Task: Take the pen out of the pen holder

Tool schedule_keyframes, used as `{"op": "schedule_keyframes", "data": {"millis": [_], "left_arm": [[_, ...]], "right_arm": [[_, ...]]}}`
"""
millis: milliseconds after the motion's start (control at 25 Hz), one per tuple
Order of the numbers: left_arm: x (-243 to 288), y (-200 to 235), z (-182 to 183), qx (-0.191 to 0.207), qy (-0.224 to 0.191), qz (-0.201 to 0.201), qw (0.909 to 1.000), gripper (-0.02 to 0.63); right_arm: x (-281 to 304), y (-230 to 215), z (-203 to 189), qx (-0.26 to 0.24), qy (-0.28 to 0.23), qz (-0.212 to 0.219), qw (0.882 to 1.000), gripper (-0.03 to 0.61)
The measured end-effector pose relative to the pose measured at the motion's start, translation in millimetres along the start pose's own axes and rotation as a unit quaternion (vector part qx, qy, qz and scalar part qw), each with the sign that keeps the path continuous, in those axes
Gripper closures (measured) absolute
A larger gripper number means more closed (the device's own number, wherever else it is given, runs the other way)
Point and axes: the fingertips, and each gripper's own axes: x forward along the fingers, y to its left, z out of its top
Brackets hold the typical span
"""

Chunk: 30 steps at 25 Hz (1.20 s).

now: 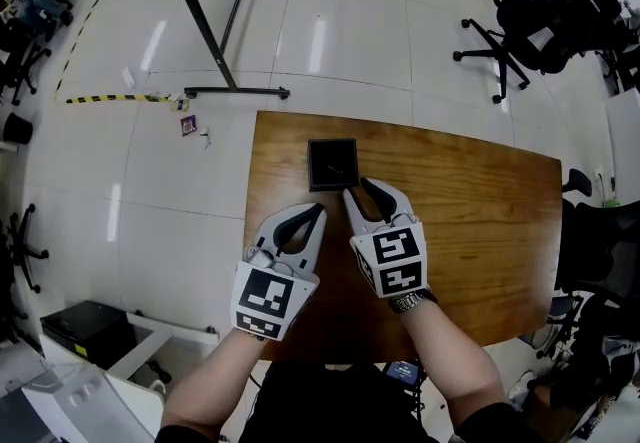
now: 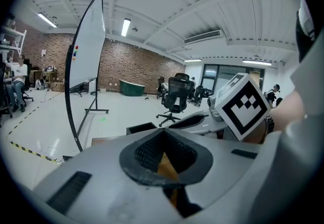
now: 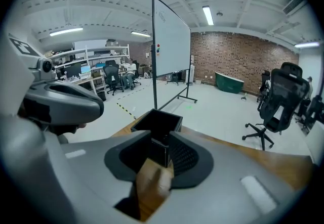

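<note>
A black square pen holder (image 1: 333, 164) stands on the wooden table (image 1: 480, 231), near its far edge. Inside it shows a thin pale line that may be the pen (image 1: 336, 169). My right gripper (image 1: 356, 189) points at the holder's near side, jaws a narrow gap apart with nothing between them. In the right gripper view the holder (image 3: 157, 121) shows straight ahead through that gap (image 3: 161, 139). My left gripper (image 1: 320, 210) lies just to the left and nearer to me, shut and empty. In the left gripper view the holder (image 2: 140, 128) sits beyond its tips (image 2: 162, 134).
A whiteboard on a wheeled stand (image 1: 215, 41) rises beyond the table's far left corner. Office chairs (image 1: 540, 16) stand at the far right. A dark box (image 1: 85, 329) sits on the floor at the left. The table stretches out to the right of the grippers.
</note>
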Motion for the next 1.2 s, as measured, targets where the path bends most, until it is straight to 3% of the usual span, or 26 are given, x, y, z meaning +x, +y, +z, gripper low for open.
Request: {"op": "schedule_keyframes", "data": {"millis": [240,640,1200], "left_arm": [[5.9,2.9,-2.2,0.002,0.003,-0.002,1.0000,0.611],[1.8,4.8,-2.6,-0.001,0.004,-0.001,1.0000,0.611],[-28.2,-14.0,15.6,0.020,-0.015,0.011,0.9996,0.611]], "right_arm": [[12.8,-5.6,-4.6,0.000,0.014,0.001,1.000,0.471],[14.0,0.9,-0.1,-0.026,0.019,-0.008,0.999,0.535],[-36.3,12.9,31.7,-0.038,-0.047,-0.019,0.998,0.540]]}}
